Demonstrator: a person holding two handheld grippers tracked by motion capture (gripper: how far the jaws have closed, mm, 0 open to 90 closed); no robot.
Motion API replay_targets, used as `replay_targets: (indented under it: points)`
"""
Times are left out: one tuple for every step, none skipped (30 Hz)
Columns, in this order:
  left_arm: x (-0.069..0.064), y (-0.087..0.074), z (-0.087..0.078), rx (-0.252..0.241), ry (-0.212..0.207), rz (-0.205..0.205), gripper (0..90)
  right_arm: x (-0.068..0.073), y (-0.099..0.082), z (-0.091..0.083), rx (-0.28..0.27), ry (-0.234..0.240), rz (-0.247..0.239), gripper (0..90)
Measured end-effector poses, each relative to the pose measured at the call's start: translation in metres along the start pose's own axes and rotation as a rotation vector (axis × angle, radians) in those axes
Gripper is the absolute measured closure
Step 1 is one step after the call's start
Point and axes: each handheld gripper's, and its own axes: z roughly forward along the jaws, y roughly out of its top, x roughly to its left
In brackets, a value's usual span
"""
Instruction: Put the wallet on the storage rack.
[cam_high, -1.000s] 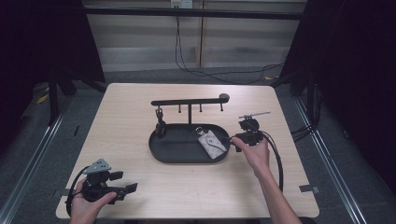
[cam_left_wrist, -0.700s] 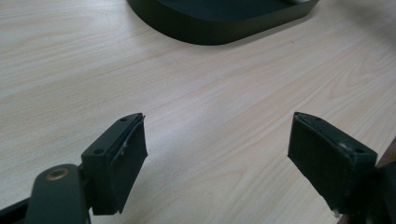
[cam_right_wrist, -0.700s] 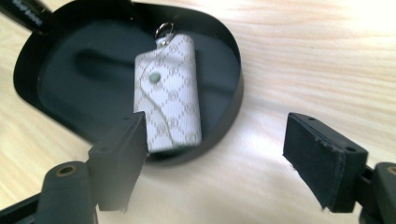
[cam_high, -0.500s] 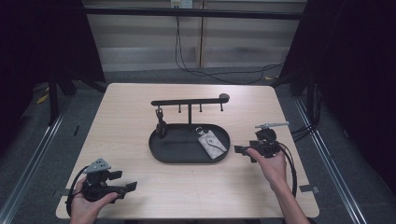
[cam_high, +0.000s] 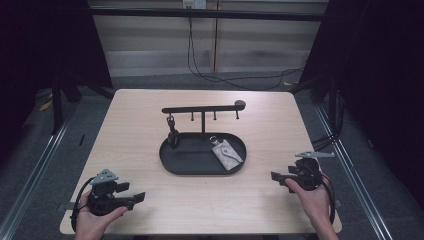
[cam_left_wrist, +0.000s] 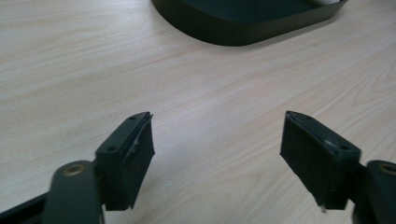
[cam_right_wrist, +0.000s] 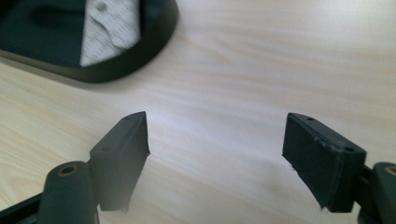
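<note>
**Both grippers apart, low on the counter, tray between them**

Centrally on the light wooden counter (cam_high: 135, 125) sits a black oval tray (cam_high: 197, 164). A thin post rises from its far side and carries a horizontal black bar (cam_high: 200, 108) with small pegs hanging under it and a round knob at its right end. Inside the tray, toward the right, a pale patterned key pouch (cam_high: 227, 153) lies flat with a small ring at its upper end; at the tray's left, a small dark item (cam_high: 173, 136) hangs from the bar, its lower end down at the tray, too small to identify.

The left gripper (cam_high: 132, 198) is held in a hand (cam_high: 92, 222) at the near left corner of the counter, jaws spread wide with nothing between them, well apart from the tray. In the left gripper view the gripper (cam_left_wrist: 217, 158) looks over bare wood, with the tray's rim (cam_left_wrist: 243, 32) farther ahead.

The right gripper (cam_high: 280, 178) is held at the near right edge, jaws also wide apart and empty, pointing left toward the tray. The right gripper view shows this gripper (cam_right_wrist: 215, 158) over bare wood, the tray's curved end (cam_right_wrist: 140, 51) and the pouch (cam_right_wrist: 109, 28) at upper left.

Nothing lies between either gripper and the tray. Black cables (cam_high: 220, 75) trail on the floor beyond the counter.
</note>
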Motion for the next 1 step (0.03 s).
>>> replay_targets:
  points:
    - [-0.0006, 0.0, 0.0001, 0.0, -0.001, -0.002, 27.9, -0.0053, -0.0034, 0.001, 0.013, 0.006, 0.009, 23.5]
